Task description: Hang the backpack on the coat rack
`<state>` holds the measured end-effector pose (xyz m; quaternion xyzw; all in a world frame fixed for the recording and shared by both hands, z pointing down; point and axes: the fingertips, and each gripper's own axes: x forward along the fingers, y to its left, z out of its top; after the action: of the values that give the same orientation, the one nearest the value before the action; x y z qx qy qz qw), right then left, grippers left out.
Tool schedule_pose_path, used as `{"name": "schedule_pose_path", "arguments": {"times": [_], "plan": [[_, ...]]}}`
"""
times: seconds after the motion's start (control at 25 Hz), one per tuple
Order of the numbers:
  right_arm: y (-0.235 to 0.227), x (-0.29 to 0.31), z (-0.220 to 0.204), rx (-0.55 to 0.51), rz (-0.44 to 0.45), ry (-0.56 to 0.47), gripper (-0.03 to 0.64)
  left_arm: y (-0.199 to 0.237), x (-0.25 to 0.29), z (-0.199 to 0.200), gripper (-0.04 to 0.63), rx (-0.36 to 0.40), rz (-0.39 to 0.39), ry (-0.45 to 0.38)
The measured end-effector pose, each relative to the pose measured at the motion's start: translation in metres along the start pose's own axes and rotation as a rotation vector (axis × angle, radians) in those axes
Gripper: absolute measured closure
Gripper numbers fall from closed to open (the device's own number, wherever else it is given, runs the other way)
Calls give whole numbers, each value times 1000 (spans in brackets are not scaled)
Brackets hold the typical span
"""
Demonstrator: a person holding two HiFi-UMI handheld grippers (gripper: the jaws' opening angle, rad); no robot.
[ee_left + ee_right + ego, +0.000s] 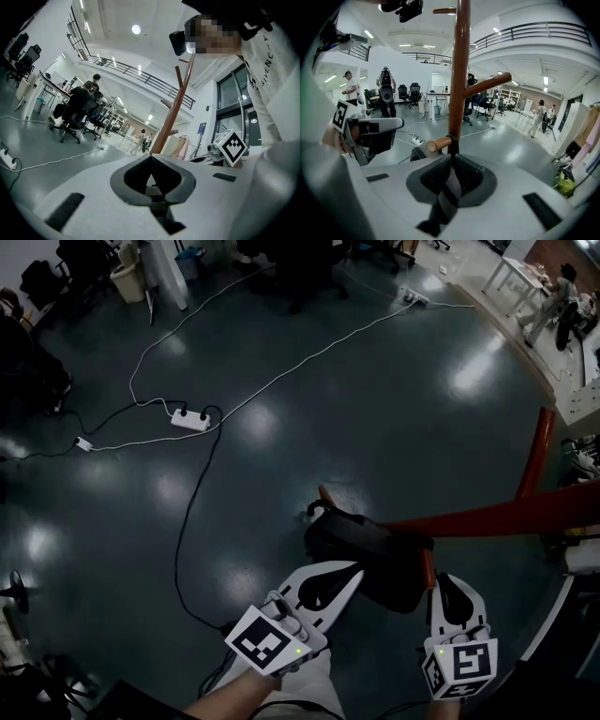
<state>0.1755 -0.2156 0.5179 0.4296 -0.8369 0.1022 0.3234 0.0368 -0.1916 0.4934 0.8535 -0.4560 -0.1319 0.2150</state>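
The black backpack [375,554] hangs against the red-brown coat rack [487,517], just below a peg [324,493]. In the right gripper view its dark strap [451,140] loops over a wooden peg [439,143] beside the pole [459,70] and runs down between my jaws. My right gripper [452,158] is shut on that strap, at the backpack's right side [441,579]. My left gripper [354,570] touches the backpack's lower left edge. Its jaws are shut, with a grey strip of webbing [157,193] pinched between them.
A white power strip [190,419] with white and black cables lies on the dark glossy floor. Office chairs [309,268] and a bin [127,282] stand at the far edge, with a white table [511,277] at the far right. Several people stand in the background.
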Motion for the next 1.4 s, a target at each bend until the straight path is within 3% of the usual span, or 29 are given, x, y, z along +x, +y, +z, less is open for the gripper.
{"name": "schedule_pose_path", "arguments": {"times": [0.12,0.36,0.6,1.12,1.4], "plan": [[15,-6,-6,-1,14,4,586,-5,-7,2,586,11,-6,-2],[58,-34,1,115,136,-54,586,-18,-24,10,586,24,-27,7],[69,-74,29,37,72,-51,592,-40,-36,52,586,58,-63,-28],[88,-141,91,-43,69,-186,594,-64,-56,119,585,164,-81,-103],[85,-165,91,15,88,-256,594,-83,-56,124,584,194,-95,-100]]}}
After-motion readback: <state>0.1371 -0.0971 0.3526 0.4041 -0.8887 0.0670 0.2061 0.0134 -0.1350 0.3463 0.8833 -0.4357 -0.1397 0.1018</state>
